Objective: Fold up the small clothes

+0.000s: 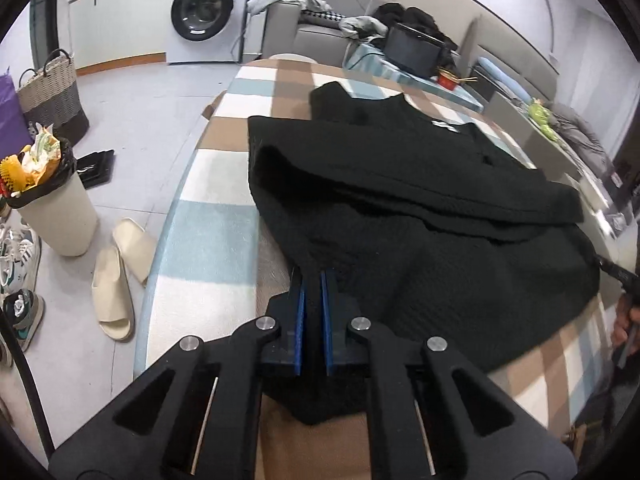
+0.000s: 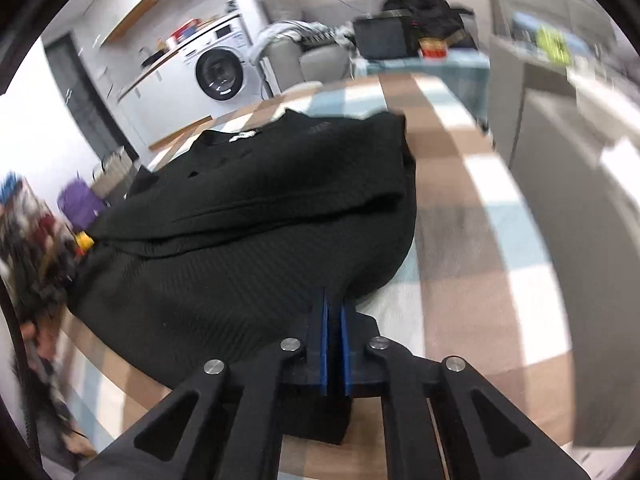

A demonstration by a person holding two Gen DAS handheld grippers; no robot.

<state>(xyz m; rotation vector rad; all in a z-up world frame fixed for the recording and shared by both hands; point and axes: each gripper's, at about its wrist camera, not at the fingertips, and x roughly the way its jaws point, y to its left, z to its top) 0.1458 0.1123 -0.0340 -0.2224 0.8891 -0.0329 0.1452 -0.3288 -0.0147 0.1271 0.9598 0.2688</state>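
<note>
Both-side check: left gripper [image 1: 313,280] and right gripper [image 2: 334,300] were each clamped tight on the black sweater's [image 1: 420,208] near hem, over the checked tablecloth [image 1: 208,240].

Black knit garment [image 1: 420,216], partly folded w/ top layer doubled over, lying on checked cloth [image 1: 208,236].

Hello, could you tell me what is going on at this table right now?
A person is folding a black knit garment on a table with a checked cloth, a handheld gripper in each hand. The left gripper and the right gripper are each shut on the garment's near edge, one at either corner. The far part is already folded over, with a white label showing.
</note>
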